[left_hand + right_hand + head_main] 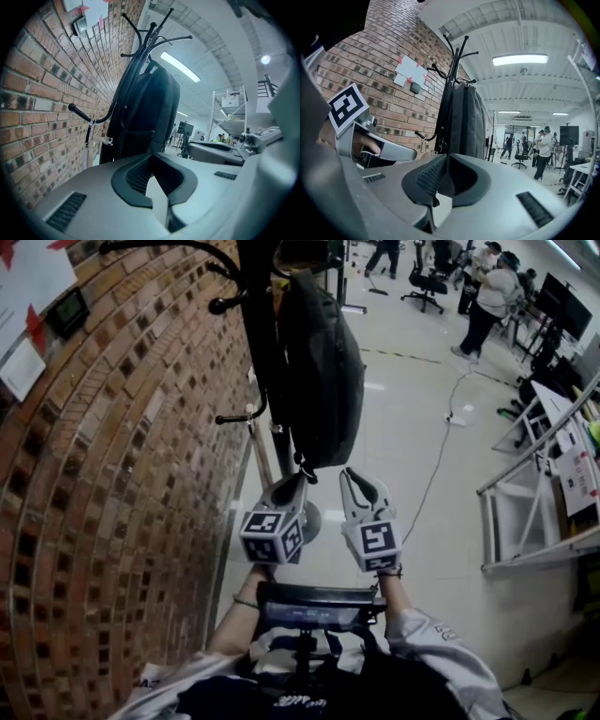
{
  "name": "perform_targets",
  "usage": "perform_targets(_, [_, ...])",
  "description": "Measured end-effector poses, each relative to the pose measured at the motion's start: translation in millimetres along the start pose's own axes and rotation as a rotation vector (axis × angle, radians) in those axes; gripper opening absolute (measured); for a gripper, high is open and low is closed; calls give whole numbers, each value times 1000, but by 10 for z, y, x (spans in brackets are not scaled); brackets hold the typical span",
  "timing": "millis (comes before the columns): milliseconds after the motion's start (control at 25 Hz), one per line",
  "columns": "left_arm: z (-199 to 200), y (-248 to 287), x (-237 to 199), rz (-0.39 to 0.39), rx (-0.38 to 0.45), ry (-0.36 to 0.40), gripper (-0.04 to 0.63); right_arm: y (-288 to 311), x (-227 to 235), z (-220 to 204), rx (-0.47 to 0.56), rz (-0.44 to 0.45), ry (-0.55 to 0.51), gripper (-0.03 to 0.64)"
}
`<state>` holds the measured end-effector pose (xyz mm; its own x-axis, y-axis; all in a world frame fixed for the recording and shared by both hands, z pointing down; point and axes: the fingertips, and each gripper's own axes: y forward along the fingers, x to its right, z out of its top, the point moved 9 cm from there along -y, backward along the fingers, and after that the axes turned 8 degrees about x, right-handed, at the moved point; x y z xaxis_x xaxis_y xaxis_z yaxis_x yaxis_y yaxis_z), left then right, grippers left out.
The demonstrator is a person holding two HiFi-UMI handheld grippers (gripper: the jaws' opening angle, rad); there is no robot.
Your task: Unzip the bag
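A dark backpack point(319, 362) hangs from a black coat rack point(258, 324) beside the brick wall. It fills the middle of the left gripper view point(145, 117) and stands ahead in the right gripper view point(468, 122). Both grippers point at its bottom end from just below. My left gripper point(302, 477) has its tips together point(151, 156), right by a small dark tab at the bag's lower corner; I see nothing between the pads. My right gripper point(349, 472) sits a little to the right, shut and empty point(446, 157), just short of the bag.
The brick wall point(112, 474) with pinned papers point(28, 277) runs along the left. Rack hooks point(234, 416) stick out near the grippers. A white metal frame point(534, 512) stands at the right, and a cable point(436, 456) crosses the floor. People point(487, 296) and an office chair point(427, 282) are far off.
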<state>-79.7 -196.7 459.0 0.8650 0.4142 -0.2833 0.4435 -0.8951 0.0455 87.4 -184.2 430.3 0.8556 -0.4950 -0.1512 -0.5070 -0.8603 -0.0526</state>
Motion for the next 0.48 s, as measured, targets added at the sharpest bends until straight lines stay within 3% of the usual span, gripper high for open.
perform_targets(480, [27,-15,-20,5,0,3,8,24,25,-83,13,6,-16,12])
